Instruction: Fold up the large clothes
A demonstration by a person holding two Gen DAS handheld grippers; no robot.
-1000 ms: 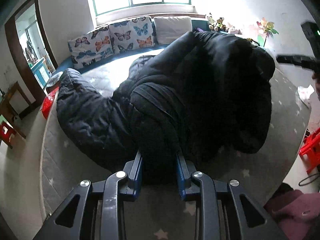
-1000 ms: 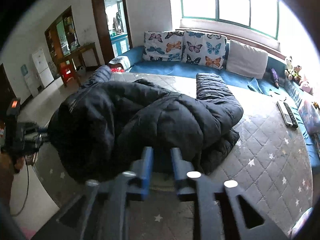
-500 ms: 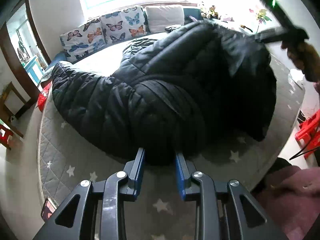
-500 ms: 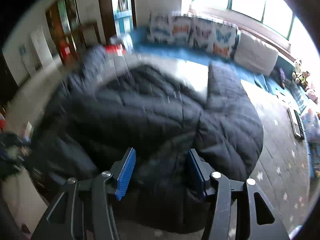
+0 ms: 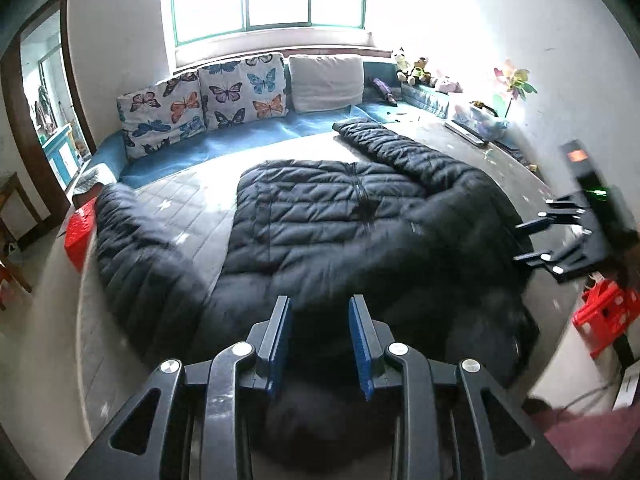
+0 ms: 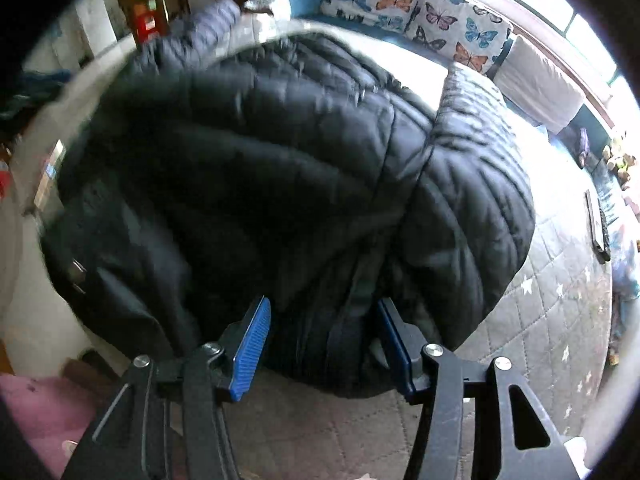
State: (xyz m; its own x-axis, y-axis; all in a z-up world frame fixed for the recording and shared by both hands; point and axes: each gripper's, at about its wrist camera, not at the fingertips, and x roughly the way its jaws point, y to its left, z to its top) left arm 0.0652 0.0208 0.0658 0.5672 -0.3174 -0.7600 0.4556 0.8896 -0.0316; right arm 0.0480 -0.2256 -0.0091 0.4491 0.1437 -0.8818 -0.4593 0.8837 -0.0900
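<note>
Looking along the left gripper [image 5: 320,344], the coat [image 5: 340,220] lay spread front-up on the bed [image 5: 168,200], zipper closed, one sleeve flung out left, the other reaching far right. The left jaws stood narrowly apart with dark fabric between them at the coat's near edge; whether the pads pressed on it I could not tell. The right gripper [image 5: 532,242] stood open at the coat's right edge.

From the right wrist, its jaws [image 6: 324,344] stood apart, a dark fold between them unpressed. Judging by this, the coat was only laid out; no fold was made yet.
</note>
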